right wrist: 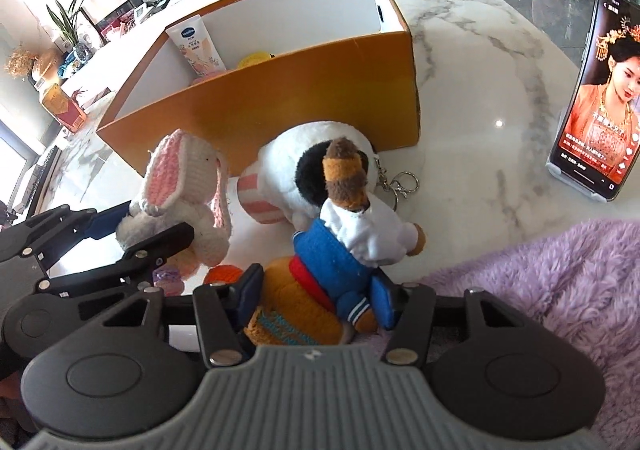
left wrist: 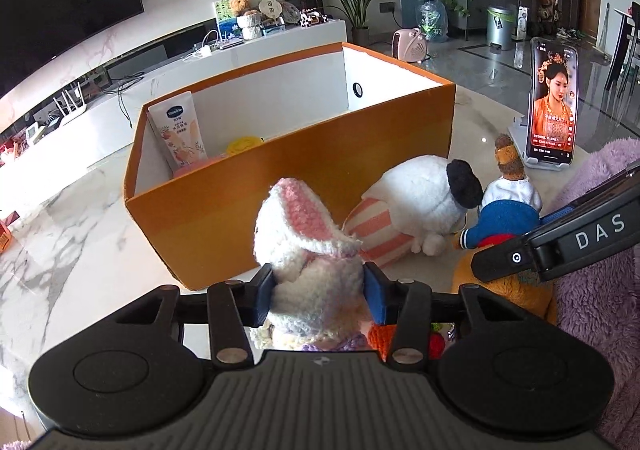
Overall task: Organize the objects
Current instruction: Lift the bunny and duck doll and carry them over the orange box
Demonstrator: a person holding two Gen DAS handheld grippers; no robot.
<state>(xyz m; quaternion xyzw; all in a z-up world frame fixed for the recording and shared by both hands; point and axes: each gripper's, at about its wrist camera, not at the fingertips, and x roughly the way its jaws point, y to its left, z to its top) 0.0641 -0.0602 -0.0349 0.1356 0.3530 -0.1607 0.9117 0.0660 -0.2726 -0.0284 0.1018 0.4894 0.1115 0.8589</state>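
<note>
My left gripper is shut on a white crocheted bunny with pink ears, in front of the orange box; the bunny also shows in the right wrist view. My right gripper is shut on a plush doll in a blue and white outfit, also seen in the left wrist view. The orange box holds a Vaseline tube and a yellow item. A white plush with a striped body lies between box and doll.
A phone on a stand plays a video at the right on the marble table. A purple fluffy fabric lies at the near right. A keyring lies beside the white plush.
</note>
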